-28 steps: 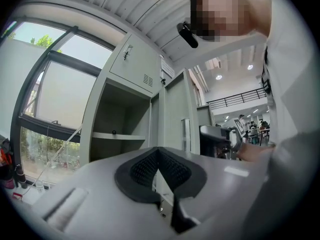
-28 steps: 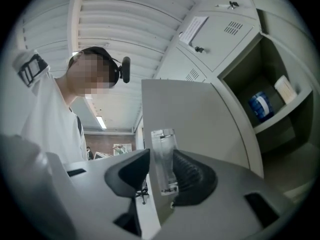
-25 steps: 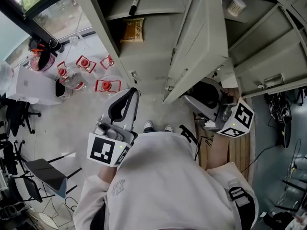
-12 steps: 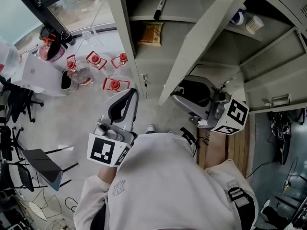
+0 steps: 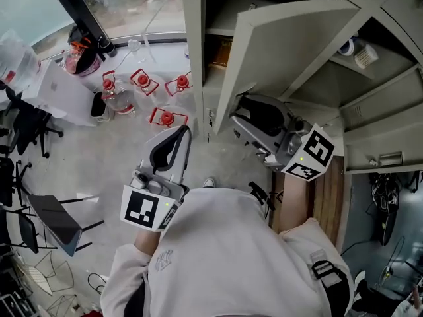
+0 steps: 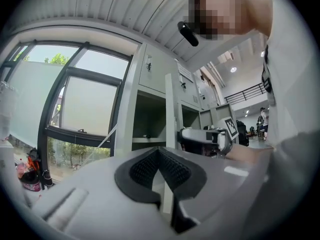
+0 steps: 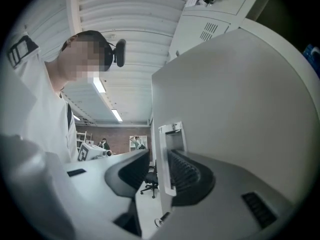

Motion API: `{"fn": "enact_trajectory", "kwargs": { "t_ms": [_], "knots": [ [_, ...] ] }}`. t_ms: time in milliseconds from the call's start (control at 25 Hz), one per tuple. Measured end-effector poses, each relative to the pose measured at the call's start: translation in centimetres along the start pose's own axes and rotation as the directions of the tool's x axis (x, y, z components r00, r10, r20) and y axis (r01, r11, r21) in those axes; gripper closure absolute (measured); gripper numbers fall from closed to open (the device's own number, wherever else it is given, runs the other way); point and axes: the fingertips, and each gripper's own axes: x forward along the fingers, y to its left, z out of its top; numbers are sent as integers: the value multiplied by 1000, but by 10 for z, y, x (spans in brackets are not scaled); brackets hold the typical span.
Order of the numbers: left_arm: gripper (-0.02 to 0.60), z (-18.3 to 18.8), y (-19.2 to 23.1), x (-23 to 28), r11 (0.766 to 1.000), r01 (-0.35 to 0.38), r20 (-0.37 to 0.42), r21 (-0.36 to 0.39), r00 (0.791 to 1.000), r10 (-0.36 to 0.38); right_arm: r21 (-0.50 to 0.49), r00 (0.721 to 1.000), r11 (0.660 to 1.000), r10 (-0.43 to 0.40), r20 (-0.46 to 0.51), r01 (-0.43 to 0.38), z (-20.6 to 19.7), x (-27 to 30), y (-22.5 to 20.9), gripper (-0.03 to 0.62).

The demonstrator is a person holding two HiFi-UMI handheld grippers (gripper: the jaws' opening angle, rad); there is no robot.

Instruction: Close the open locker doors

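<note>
At centre right of the head view, the right gripper point(image 5: 246, 111) has its jaws apart astride the half-open locker door's point(image 5: 291, 38) handle edge. The left gripper point(image 5: 175, 137), lower left, is closed on nothing, well apart from the door.

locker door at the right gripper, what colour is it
Plain light grey, no pattern. The locker door shows best in the head view.

Bright daylight pours in through the big window point(image 6: 82, 109), long ceiling lights point(image 7: 99, 85) glow white, the locker point(image 5: 193, 38) is dark inside, and both gripper views bend round with black corners.
</note>
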Motion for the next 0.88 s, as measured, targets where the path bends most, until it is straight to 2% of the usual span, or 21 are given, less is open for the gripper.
{"fn": "enact_trajectory", "kwargs": {
  "t_ms": [480,640,880],
  "knots": [
    [574,-3,15,-3,1000,-25,-5,-9,1000,25,-53,998,997,-52,-16,52,-5,47,-35,480],
    [574,-4,20,-6,999,-32,-8,-12,999,32,-71,989,987,-146,-6,146,-5,62,-53,481],
    [574,-5,26,-9,999,-42,-9,-15,999,42,-90,961,957,-276,21,277,-5,75,-75,482]
  ]
}}
